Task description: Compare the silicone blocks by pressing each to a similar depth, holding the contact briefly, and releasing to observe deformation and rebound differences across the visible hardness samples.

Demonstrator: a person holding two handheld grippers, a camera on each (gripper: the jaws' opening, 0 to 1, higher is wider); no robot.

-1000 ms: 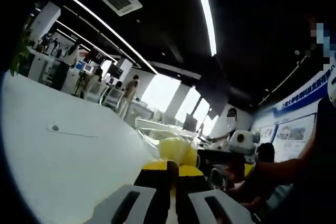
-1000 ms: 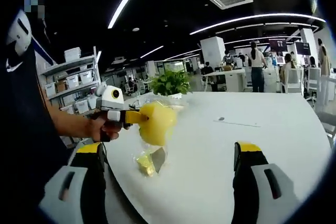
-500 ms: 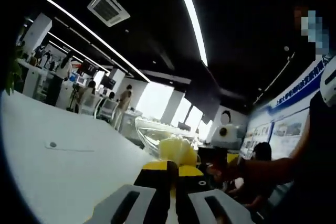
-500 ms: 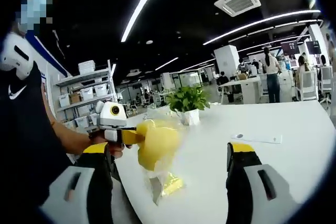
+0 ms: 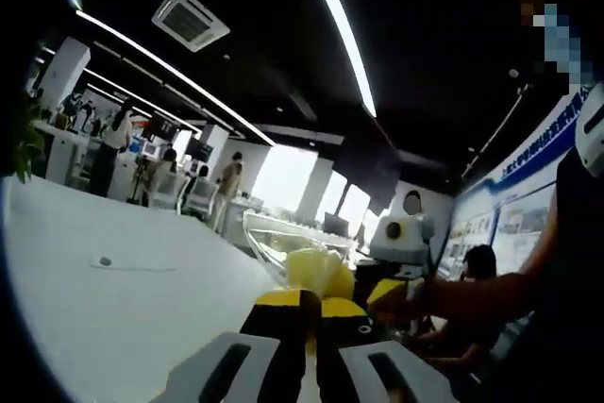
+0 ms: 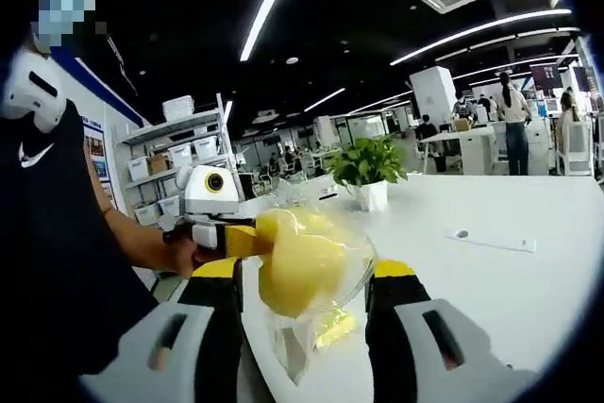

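My left gripper (image 5: 312, 301) is pinched tight on the yellow silicone block in its clear bag (image 6: 300, 266), held up above the white table (image 6: 491, 280). My right gripper (image 6: 304, 280) has its jaws around the bag, either side.

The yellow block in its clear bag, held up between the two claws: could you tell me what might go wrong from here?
1. The left claw pinches the yellow block at one edge, above the table; a squeeze from the right claw, whose jaws flank it, may twist it loose.
2. The clear bag wraps the block, so the jaws could slide on the film and blur the press depth.
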